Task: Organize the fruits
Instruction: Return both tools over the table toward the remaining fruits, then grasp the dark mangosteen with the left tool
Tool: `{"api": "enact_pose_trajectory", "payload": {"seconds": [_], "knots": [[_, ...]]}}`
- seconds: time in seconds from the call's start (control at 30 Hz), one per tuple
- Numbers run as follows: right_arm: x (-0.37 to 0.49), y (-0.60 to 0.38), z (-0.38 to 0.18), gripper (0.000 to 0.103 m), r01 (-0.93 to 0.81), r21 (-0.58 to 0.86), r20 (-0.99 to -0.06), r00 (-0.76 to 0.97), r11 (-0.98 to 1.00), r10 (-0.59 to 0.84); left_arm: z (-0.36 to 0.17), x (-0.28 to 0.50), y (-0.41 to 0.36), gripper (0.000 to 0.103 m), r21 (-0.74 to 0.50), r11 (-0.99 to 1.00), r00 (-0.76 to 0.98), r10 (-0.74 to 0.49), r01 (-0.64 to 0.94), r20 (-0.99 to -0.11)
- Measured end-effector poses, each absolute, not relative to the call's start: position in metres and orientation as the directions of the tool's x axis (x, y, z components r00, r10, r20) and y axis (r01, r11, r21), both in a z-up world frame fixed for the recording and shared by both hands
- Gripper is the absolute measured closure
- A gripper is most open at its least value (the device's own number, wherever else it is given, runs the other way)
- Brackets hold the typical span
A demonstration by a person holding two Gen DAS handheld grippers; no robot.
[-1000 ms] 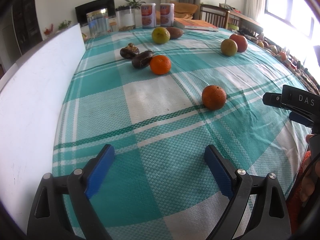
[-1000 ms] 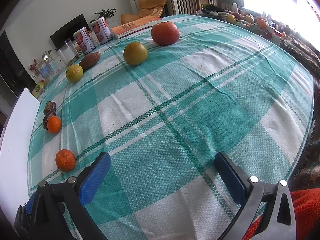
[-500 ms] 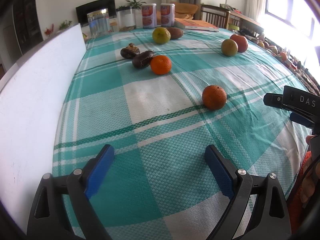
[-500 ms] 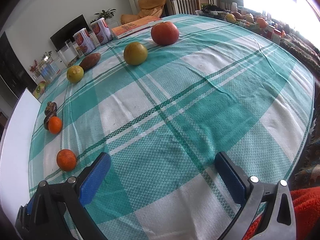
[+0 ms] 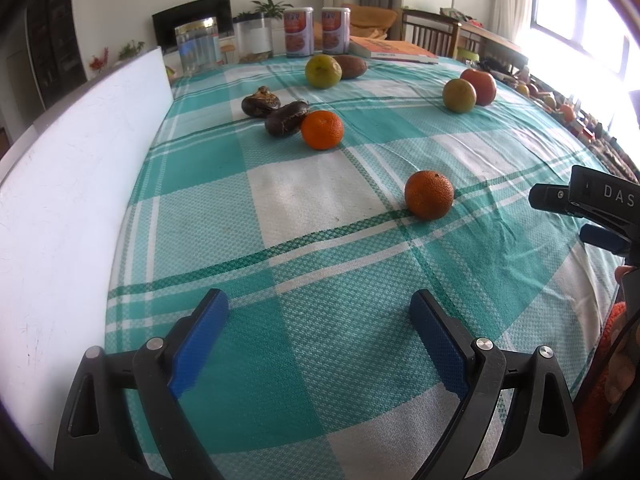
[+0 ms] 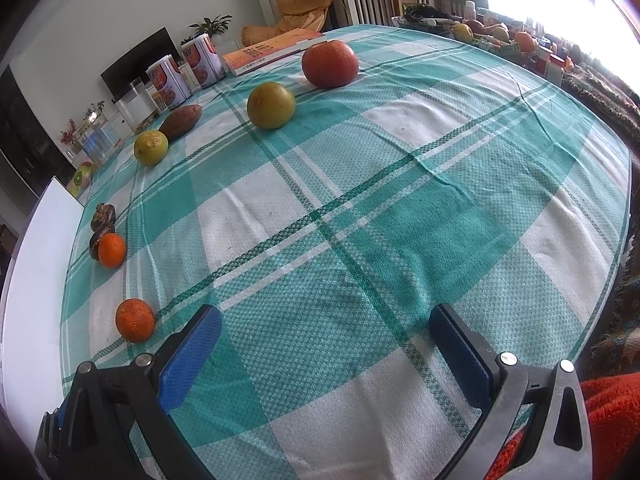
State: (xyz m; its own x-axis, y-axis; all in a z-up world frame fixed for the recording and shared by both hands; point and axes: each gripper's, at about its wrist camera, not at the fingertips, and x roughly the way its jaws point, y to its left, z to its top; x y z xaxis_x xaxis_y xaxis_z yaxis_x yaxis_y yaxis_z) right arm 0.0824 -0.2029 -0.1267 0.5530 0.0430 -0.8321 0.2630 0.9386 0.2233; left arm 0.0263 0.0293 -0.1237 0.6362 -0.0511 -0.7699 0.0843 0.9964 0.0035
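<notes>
Fruits lie spread on a teal checked tablecloth [image 5: 320, 240]. In the left wrist view a near orange [image 5: 429, 195] lies ahead of my open, empty left gripper [image 5: 320, 320]. Farther off are a second orange [image 5: 322, 129] touching two dark brown fruits [image 5: 286, 120], a yellow-green fruit [image 5: 323, 71], a brown oblong fruit [image 5: 351, 66], a greenish fruit [image 5: 459, 95] and a red fruit [image 5: 480, 86]. My right gripper [image 6: 326, 332] is open and empty; the near orange [image 6: 135, 319] lies to its left. The red fruit [image 6: 329, 63] and greenish fruit [image 6: 271, 105] lie far ahead.
A white board [image 5: 68, 184] stands along the table's left edge. Two cans [image 5: 316, 31], a clear jar [image 5: 198, 46] and an orange book [image 5: 392, 49] stand at the far end. Chairs and a cluttered side table [image 6: 500, 36] lie beyond on the right.
Both grippers have barely shifted; the fruits have not moved.
</notes>
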Motion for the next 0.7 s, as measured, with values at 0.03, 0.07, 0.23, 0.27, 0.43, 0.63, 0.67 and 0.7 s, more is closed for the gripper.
{"api": "enact_pose_trajectory", "payload": {"seconds": [0.03,0.07,0.23,0.27,0.43,0.63,0.67,0.7], "knots": [[0.082,-0.204,-0.127,0.0,0.262,0.229,-0.831,0.555,0.937,0.048,-0.124,0.026,0.029,0.009,0.004,0.996,0.636,-0.051,0.084,-0.77],[0.082,-0.205,-0.127,0.0,0.261,0.234,-0.829,0.556,0.937,0.052,-0.124,0.026,0.029,0.009,0.004,0.996,0.636,-0.051,0.084,-0.77],[0.081,-0.204,-0.127,0.0,0.26,0.237,-0.824,0.564,0.936,0.052,-0.124,0.026,0.029,0.009,0.004,0.996,0.636,-0.051,0.085,-0.77],[0.081,-0.204,-0.127,0.0,0.262,0.239,-0.823,0.566,0.935,0.052,-0.124,0.026,0.029,0.009,0.004,0.996,0.636,-0.051,0.085,-0.77],[0.078,-0.209,-0.127,0.0,0.265,0.275,-0.81,0.582,0.924,0.074,-0.124,0.027,0.03,0.008,-0.004,0.996,0.632,-0.06,0.09,-0.773],[0.064,-0.239,-0.126,0.0,0.281,0.503,-0.719,0.661,0.818,0.215,-0.118,0.028,0.043,0.008,-0.058,0.991,0.592,-0.119,0.12,-0.797],[0.063,-0.24,-0.126,0.0,0.28,0.514,-0.713,0.665,0.811,0.222,-0.114,0.027,0.048,0.008,-0.086,0.991,0.596,-0.131,0.105,-0.792],[0.063,-0.239,-0.125,0.0,0.279,0.514,-0.713,0.665,0.811,0.223,-0.109,0.026,0.053,0.008,-0.119,0.988,0.608,-0.152,0.096,-0.779]]}}
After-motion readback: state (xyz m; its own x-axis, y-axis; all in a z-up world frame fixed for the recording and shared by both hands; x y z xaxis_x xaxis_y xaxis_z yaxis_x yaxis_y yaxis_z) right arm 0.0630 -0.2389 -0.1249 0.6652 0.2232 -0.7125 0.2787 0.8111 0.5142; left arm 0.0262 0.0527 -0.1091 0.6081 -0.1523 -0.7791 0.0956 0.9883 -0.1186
